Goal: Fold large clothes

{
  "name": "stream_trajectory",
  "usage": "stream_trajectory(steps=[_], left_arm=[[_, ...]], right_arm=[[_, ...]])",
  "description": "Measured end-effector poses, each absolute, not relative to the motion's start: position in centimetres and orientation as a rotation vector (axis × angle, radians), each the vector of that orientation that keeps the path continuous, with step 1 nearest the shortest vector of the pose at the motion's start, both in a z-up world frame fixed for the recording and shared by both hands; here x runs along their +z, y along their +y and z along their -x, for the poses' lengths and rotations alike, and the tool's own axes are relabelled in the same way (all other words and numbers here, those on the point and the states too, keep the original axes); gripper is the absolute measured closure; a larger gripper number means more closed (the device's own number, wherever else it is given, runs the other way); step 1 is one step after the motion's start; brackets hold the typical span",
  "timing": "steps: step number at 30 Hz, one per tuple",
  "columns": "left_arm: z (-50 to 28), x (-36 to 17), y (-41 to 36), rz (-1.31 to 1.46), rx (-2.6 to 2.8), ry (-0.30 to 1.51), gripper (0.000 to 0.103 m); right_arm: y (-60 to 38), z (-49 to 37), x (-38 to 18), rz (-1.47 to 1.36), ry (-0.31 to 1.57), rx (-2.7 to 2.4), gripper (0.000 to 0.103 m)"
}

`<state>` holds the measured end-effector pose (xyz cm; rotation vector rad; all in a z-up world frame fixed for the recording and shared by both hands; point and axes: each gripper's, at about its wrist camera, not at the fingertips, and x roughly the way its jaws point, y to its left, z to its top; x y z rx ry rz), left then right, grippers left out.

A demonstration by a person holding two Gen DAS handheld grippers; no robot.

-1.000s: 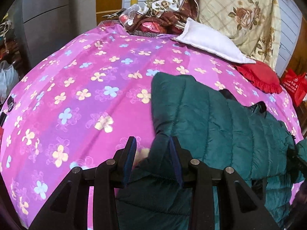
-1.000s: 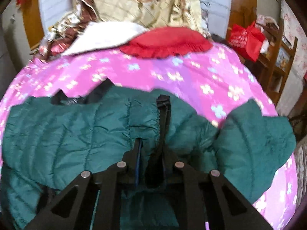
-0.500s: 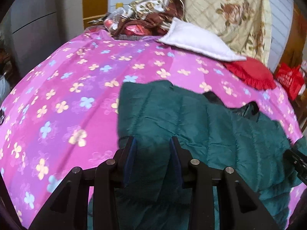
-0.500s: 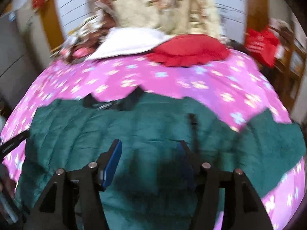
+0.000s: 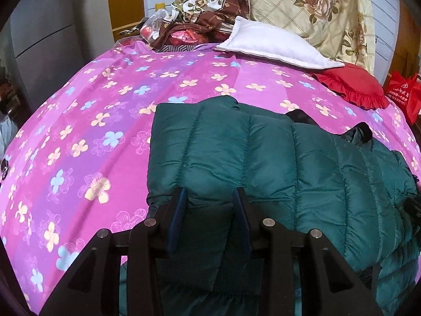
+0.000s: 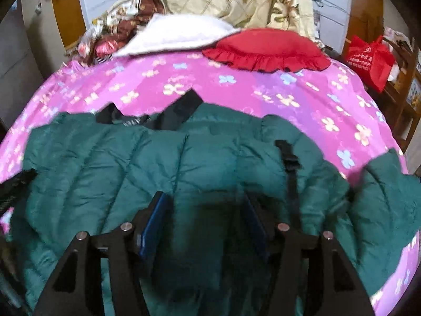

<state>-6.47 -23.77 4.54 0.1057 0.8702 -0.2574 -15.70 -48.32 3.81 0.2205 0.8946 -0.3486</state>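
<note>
The left gripper (image 5: 209, 197) is pinching a fold of the green puffer jacket (image 5: 263, 158), which is lying on the bed (image 5: 92, 131) ahead of both jaws. The right gripper (image 6: 204, 205), jaws having just been opening, is hovering spread with nothing clamped, mid-fold. Next, regripping likely.

A bed fills the room, dressed in a pink and purple sheet (image 5: 110, 121) printed with pale flowers. Spread across its near right part lies a dark green quilted jacket (image 5: 263, 163), black collar toward the far side. At the far end rests a white pillow (image 5: 276, 44), and just right of it a red frilled cushion (image 5: 352, 87), the white one overlapping its edge. Far left of the pillows sits a heap of brown patterned bedding (image 5: 205, 18).
</note>
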Motion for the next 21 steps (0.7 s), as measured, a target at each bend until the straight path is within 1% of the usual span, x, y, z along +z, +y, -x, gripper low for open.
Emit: stream_trajectory(steps=[4,8,10,14,16,18,21], left_arm=[[6.5,4.5,-23.8,-0.116,-0.254,0.862,0.087],[6.7,4.4,-24.0,-0.124,-0.255,0.848,0.087],[6.8,4.6,-24.0,-0.129,-0.254,0.85,0.087],[7.8,5.8,-23.7,-0.119,-0.263,0.862,0.087],[8.6,6.5,-23.5,-0.088,-0.284,0.862,0.086],[9.4,7.3,-23.6,-0.068,-0.302,0.859,0.087],[11.0,8.5,-24.1,-0.079,-0.321,0.832,0.087]], right_arm=[[-48.2,17.9,4.4,-0.209,0.893,-0.342,0.04],[-49.2,18.1,1.9,-0.224,0.943,-0.358,0.04],[-49.3,18.1,1.1,-0.233,0.934,-0.356,0.04],[-48.7,18.2,1.9,-0.213,0.949,-0.374,0.04],[-48.5,19.2,3.2,-0.237,0.909,-0.382,0.039],[-48.3,20.1,4.2,-0.262,0.88,-0.382,0.034],[-47.7,21.3,5.4,-0.277,0.855,-0.374,0.029]])
